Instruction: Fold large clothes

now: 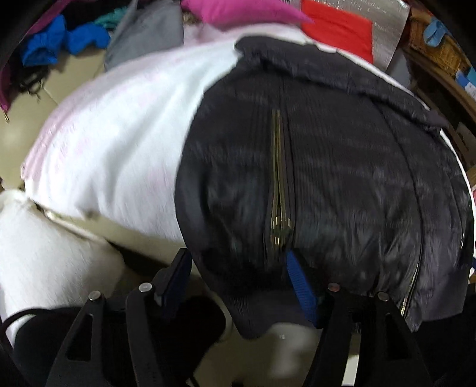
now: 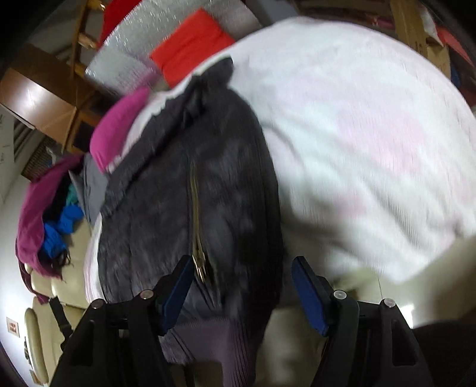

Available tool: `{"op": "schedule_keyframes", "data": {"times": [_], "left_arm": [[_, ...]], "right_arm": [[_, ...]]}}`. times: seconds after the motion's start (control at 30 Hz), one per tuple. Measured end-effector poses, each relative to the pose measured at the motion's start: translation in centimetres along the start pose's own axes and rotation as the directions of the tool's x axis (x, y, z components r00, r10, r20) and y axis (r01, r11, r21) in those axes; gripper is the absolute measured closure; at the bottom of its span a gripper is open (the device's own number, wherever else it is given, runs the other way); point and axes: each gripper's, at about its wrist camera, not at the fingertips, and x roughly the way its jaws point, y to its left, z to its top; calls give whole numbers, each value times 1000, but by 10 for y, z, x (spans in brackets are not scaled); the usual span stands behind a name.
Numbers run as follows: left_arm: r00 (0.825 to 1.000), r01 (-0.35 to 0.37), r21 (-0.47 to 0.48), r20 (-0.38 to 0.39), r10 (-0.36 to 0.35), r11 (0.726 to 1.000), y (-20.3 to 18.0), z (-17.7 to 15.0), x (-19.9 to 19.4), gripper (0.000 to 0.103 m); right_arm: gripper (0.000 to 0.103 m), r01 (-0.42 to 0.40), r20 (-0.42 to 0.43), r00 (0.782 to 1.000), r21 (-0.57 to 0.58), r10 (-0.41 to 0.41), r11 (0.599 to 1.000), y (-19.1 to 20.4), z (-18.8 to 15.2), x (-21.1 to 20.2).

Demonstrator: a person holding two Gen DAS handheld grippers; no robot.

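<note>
Left wrist view: my left tongs (image 1: 238, 274) stand released over the near hem of a dark quilted jacket (image 1: 312, 178); the hem lies between the blue pads (image 1: 300, 285), but I cannot see them pressing on it.
Right wrist view: my right tongs (image 2: 241, 285) are also released, straddling the same hem just beside the bottom of the zip (image 2: 197, 238); cloth sits between the jaws, nothing pinched as far as I can tell.
Jacket's place: it lies front up on a white and pale pink blanket (image 1: 119, 143), collar at the far end, hem hanging a little over the near edge toward me.
Zip: it looks done up along most of its length and parted at the very bottom.
Around it: a red cloth (image 1: 339, 29) and a magenta one (image 1: 238, 12) lie beyond the collar; a heap of blue and purple clothes (image 1: 53, 41) sits off to the side.
Done so far: the jacket looks spread out and roughly flat, so I judge the laying-out step finished. One sleeve may already be tucked, though blur keeps me from being sure.
Left to do: no clear fold shows yet; sides, sleeves and the lengthwise fold all seem to remain.
Next step, my guess: clamp both tongs on the hem and carry it up toward the collar.
</note>
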Motion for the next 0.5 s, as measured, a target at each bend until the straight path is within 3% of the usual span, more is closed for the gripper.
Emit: {"op": "schedule_keyframes", "data": {"times": [0.13, 0.27, 0.37, 0.5], "left_arm": [[993, 50, -73, -102, -58, 996, 6, -9, 16, 35], [987, 61, -107, -145, -76, 992, 11, -14, 24, 35], [980, 94, -95, -166, -108, 991, 9, -18, 28, 33], [963, 129, -55, -230, -138, 990, -1, -23, 43, 33]], "right_arm": [[31, 33, -84, 996, -12, -34, 999, 0, -14, 18], [31, 43, -150, 988, -43, -49, 998, 6, -23, 34], [31, 14, -200, 979, -69, -28, 997, 11, -31, 43], [32, 21, -188, 981, -118, -43, 993, 17, -37, 46]]}}
